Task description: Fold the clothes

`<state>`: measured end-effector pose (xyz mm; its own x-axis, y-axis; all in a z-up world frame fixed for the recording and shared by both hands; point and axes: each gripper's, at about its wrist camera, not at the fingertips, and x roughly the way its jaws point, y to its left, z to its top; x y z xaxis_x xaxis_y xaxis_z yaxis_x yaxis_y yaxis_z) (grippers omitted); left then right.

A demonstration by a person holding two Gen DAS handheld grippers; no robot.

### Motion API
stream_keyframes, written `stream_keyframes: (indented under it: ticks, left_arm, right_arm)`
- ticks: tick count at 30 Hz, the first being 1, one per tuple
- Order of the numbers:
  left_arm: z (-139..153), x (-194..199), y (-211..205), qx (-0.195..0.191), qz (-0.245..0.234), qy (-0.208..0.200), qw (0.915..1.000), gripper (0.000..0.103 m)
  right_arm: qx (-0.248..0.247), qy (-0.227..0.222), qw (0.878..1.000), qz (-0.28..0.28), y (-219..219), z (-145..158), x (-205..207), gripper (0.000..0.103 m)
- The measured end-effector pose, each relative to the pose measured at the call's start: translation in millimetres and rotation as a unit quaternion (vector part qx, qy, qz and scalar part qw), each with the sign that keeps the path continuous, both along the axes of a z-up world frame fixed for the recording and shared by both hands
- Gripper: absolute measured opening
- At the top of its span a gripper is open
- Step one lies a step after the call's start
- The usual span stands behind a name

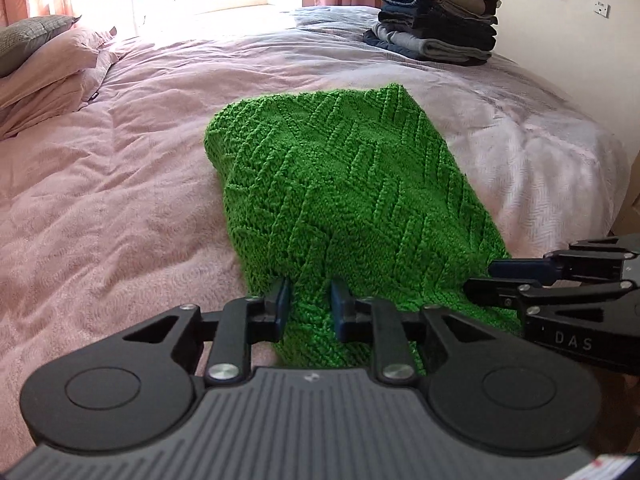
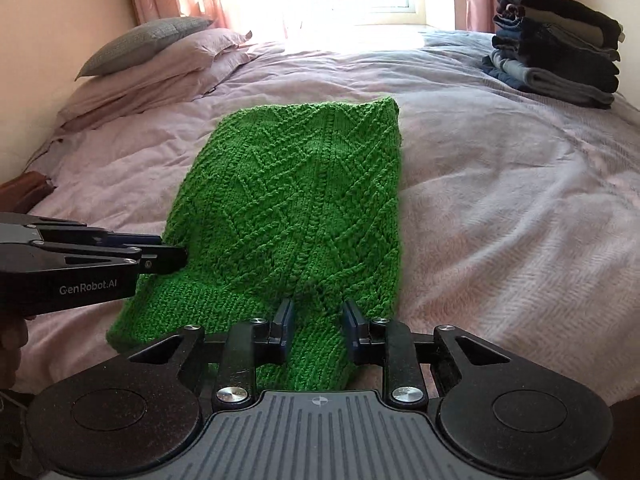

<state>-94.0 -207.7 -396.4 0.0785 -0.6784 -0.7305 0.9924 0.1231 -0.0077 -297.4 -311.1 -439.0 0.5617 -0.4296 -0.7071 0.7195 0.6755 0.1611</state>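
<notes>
A bright green knitted garment (image 1: 340, 176) lies folded into a long strip on the pink bedcover (image 1: 120, 200), running away from me. My left gripper (image 1: 309, 296) is shut on the strip's near left end, with a bunch of knit pinched between its blue pads. From the right wrist view it enters at the left (image 2: 182, 256), biting the garment's (image 2: 296, 200) left edge. My right gripper (image 2: 318, 314) is shut on the near right end, also with knit between its pads. The left wrist view shows it at the right (image 1: 478, 278).
A stack of folded dark clothes (image 2: 560, 48) sits at the far right corner of the bed. Pillows (image 2: 160, 52) lie at the far left, below a bright window with pink curtains. A brown object (image 2: 24, 192) is at the bed's left edge.
</notes>
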Motion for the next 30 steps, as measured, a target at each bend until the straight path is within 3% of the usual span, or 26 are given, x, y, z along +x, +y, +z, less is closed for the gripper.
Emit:
stream_keyframes:
  ticks: [1, 2, 3, 4, 8, 11, 13, 15, 18, 21, 22, 23, 24, 25, 26, 28, 30]
  left_arm:
    - [4.9, -0.4, 2.7, 0.002, 0.006, 0.002, 1.0, 0.019]
    - [9.8, -0.8, 6.9, 0.002, 0.011, 0.005, 0.9999, 0.019]
    - [15.5, -1.2, 12.5, 0.001, 0.018, 0.008, 0.9998, 0.022]
    - [19.6, -1.9, 18.9, -0.001, 0.023, 0.011, 0.9997, 0.028]
    - [22.3, 4.5, 47.3, -0.004, 0.044, 0.065, 0.9969, 0.041]
    - [7.8, 22.8, 65.9, -0.008, 0.087, 0.161, 0.9831, 0.05]
    - [-8.0, 40.0, 74.3, -0.014, 0.119, 0.27, 0.9553, 0.054]
    - [-27.1, 52.8, 77.7, -0.022, 0.153, 0.368, 0.9168, 0.055]
    - [-50.2, 59.1, 76.3, -0.041, 0.173, 0.455, 0.8724, 0.055]
    - [-68.8, 59.5, 68.0, -0.052, 0.187, 0.494, 0.8474, 0.051]
    - [-73.1, 59.4, 66.0, -0.053, 0.194, 0.504, 0.8403, 0.043]
    - [-75.7, 59.4, 63.9, -0.053, 0.202, 0.505, 0.8378, 0.036]
    - [-74.5, 59.7, 61.8, -0.05, 0.203, 0.497, 0.8425, 0.03]
    - [-68.9, 60.8, 59.3, -0.046, 0.196, 0.482, 0.8526, 0.026]
    - [-61.2, 61.6, 57.3, -0.042, 0.188, 0.463, 0.865, 0.025]
    - [-37.5, 66.4, 52.1, -0.032, 0.162, 0.408, 0.898, 0.023]
    - [-13.3, 78.5, 49.4, -0.028, 0.145, 0.358, 0.9222, 0.022]
  right_arm:
    - [0.002, -0.003, 1.0, -0.002, 2.6, 4.3, -2.6, 0.025]
    - [0.003, -0.006, 1.0, -0.007, 6.6, 9.7, -6.3, 0.033]
    - [0.003, -0.01, 1.0, -0.014, 13.5, 14.5, -14.1, 0.049]
    - [0.005, -0.019, 1.0, -0.023, 18.3, 16.7, -21.1, 0.053]
    - [0.027, -0.046, 0.997, -0.063, 29.0, 17.4, -49.5, 0.056]
    - [0.047, -0.054, 0.993, -0.094, 29.6, 14.8, -71.3, 0.056]
    - [0.055, -0.063, 0.99, -0.114, 27.9, 15.7, -87.4, 0.056]
    - [0.061, -0.068, 0.987, -0.129, 23.7, 16.3, -98.7, 0.056]
    - [0.062, -0.066, 0.985, -0.149, 14.3, 14.6, -110.3, 0.056]
    - [0.065, -0.063, 0.981, -0.169, 3.8, 10.2, -119.0, 0.056]
    - [0.067, -0.062, 0.98, -0.174, 0.2, 7.9, -121.6, 0.056]
    - [0.069, -0.061, 0.98, -0.178, -2.6, 6.2, -123.5, 0.056]
    - [0.07, -0.059, 0.979, -0.181, -5.2, 4.4, -125.0, 0.056]
    - [0.071, -0.057, 0.979, -0.182, -7.5, 3.4, -125.4, 0.056]
    - [0.072, -0.055, 0.979, -0.182, -9.5, 2.6, -125.2, 0.056]
    - [0.073, -0.052, 0.98, -0.179, -13.4, 1.3, -123.9, 0.056]
    - [0.073, -0.052, 0.981, -0.171, -16.2, 1.8, -121.7, 0.056]
